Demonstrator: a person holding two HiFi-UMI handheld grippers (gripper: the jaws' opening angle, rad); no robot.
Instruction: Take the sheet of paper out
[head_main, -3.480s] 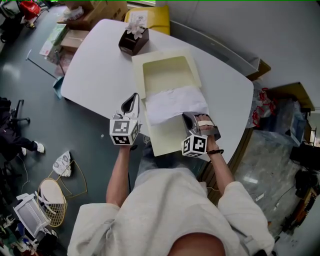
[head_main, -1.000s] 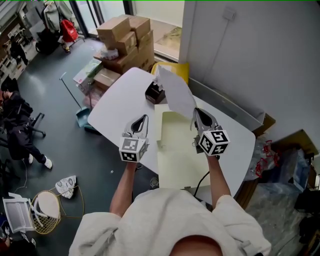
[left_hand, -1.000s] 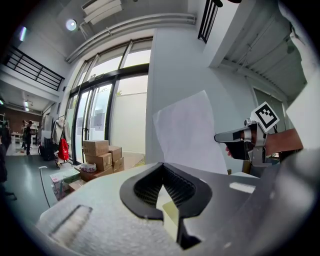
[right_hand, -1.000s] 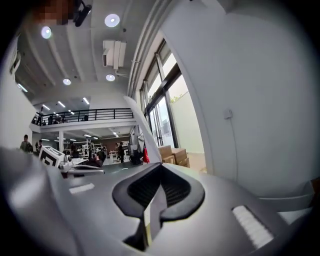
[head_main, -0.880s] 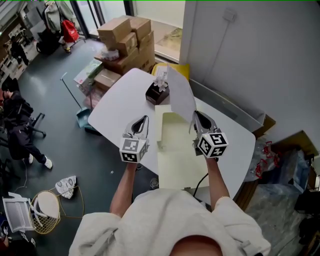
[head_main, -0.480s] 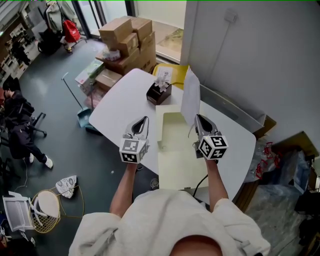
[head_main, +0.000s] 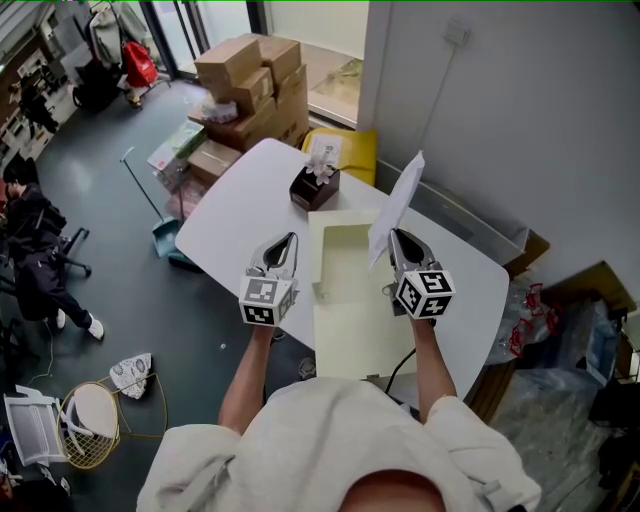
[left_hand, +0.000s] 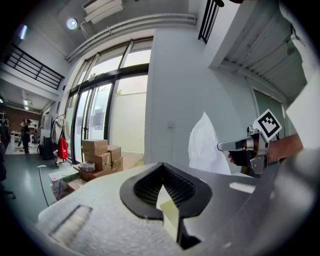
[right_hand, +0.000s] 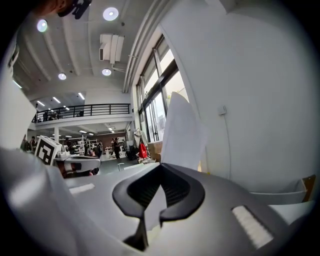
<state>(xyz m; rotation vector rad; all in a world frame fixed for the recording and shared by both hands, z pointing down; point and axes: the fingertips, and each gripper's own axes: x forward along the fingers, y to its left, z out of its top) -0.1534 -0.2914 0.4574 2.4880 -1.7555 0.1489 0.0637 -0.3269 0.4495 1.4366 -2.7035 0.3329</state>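
Note:
A white sheet of paper stands up in the air above the table, with my right gripper shut on its lower edge. In the right gripper view the sheet rises out of my closed jaws. The open cream folder lies flat on the white table below, with nothing in it. My left gripper hovers left of the folder, shut, and I see nothing held in it. From the left gripper view, the sheet and the right gripper show at the right.
A dark tissue box stands at the table's far side. Stacked cardboard boxes and a yellow item sit on the floor beyond. A white wall runs close along the table's right. A wire basket lies on the floor at the left.
The sheet, earlier lying in the folder, is lifted clear of it. Over the last second its top swung from leaning left to leaning right. The left gripper stayed put.

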